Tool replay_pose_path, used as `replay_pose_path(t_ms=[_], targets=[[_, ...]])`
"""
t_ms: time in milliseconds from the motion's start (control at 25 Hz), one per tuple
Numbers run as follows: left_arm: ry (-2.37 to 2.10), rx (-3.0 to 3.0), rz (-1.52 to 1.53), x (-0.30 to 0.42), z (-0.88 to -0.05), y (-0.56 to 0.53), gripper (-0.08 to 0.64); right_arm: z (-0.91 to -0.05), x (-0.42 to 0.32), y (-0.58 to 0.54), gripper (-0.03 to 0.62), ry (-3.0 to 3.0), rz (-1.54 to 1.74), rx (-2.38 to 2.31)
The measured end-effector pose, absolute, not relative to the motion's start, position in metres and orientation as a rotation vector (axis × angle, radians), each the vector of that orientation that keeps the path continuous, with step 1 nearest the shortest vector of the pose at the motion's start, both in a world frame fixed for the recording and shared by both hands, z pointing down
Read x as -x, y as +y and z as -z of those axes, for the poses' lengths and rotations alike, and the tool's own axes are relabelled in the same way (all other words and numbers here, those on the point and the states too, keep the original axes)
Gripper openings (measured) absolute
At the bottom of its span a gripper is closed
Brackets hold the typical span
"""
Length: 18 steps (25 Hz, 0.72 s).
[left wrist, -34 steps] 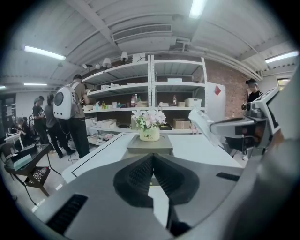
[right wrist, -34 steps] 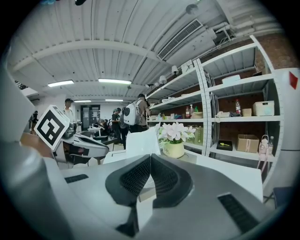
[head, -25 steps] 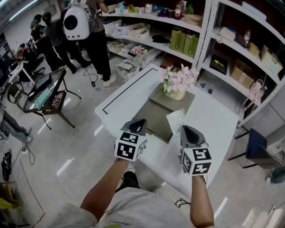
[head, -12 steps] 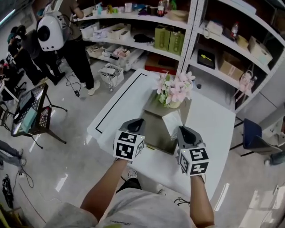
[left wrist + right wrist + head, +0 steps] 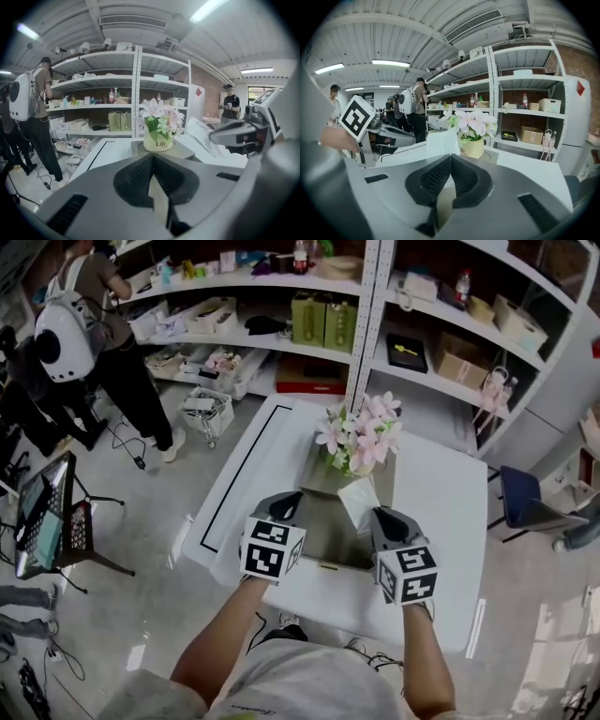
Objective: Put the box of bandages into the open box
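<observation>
While the left gripper point(image 5: 151, 159) and right gripper point(image 5: 450, 157) have their fingers point(image 5: 136, 176) pressed together on nothing, the small white pack point(image 5: 357, 499) looks light and squashy, so pinch its flat sides softly.

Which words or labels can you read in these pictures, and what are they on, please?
"Life", with a smaller line beneath that seems to repeat it: on the cream flower pot.
Green boxes: print too small to read.
Marker cubes: black-and-white patterns only, no words.
</observation>
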<state>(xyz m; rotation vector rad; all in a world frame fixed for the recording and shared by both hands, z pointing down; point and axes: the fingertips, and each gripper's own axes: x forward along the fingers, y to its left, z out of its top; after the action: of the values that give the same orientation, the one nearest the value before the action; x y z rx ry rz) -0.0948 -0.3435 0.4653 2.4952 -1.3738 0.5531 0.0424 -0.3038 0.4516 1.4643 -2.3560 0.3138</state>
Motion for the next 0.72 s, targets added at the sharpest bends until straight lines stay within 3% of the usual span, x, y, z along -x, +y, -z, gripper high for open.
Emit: replay_pose_path(t_ms=[720], targets=[[-1.186, -2.605, -0.531, 0.104, -0.475, -0.372, 0.003, -0.519, -0.014, -0.319, 0.006, -2.153, -0.446, -1.406]])
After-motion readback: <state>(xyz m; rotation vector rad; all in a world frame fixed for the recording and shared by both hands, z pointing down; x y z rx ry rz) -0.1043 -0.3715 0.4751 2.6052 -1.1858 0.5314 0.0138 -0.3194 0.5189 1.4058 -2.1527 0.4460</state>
